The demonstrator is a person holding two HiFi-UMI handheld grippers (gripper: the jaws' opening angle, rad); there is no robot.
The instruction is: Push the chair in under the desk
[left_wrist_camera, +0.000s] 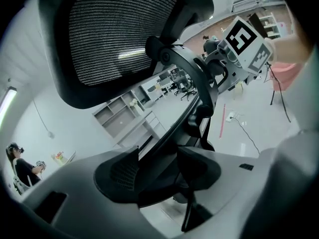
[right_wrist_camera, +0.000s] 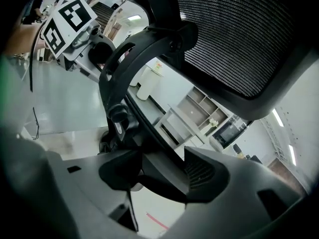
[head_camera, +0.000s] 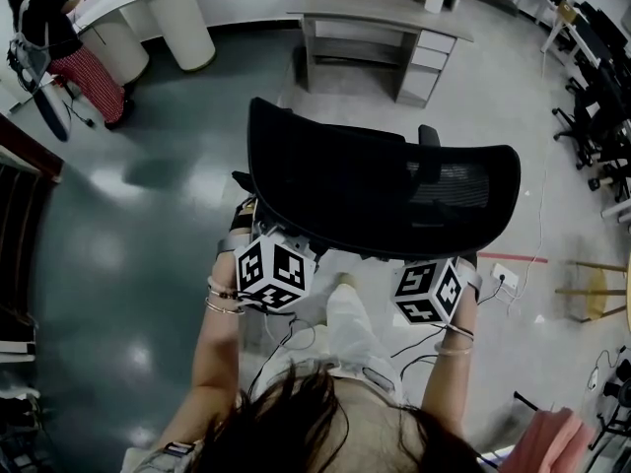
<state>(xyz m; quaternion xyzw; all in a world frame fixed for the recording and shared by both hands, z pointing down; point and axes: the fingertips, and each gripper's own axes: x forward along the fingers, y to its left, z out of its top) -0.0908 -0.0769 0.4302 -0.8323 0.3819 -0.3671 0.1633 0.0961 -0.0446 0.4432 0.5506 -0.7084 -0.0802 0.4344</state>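
Observation:
A black mesh office chair [head_camera: 375, 190] stands in front of me with its back toward me. The grey desk [head_camera: 380, 10] with drawers on its right side stands beyond it, with a gap of floor between. My left gripper [head_camera: 268, 254] sits at the lower left edge of the backrest and my right gripper [head_camera: 434, 279] at the lower right. In the left gripper view the left gripper [left_wrist_camera: 159, 171] is shut on the chair's curved back frame [left_wrist_camera: 192, 83]. In the right gripper view the right gripper [right_wrist_camera: 162, 176] is likewise shut on the back frame [right_wrist_camera: 112, 78]. The jaw tips are hidden under the backrest in the head view.
A person [head_camera: 54, 28] stands at the far left by a white round counter [head_camera: 148, 8]. Several black chairs [head_camera: 601, 97] line the right side. A wooden stool [head_camera: 601, 289], a red floor tape [head_camera: 513, 257] and a floor socket with cables [head_camera: 503, 276] lie at right.

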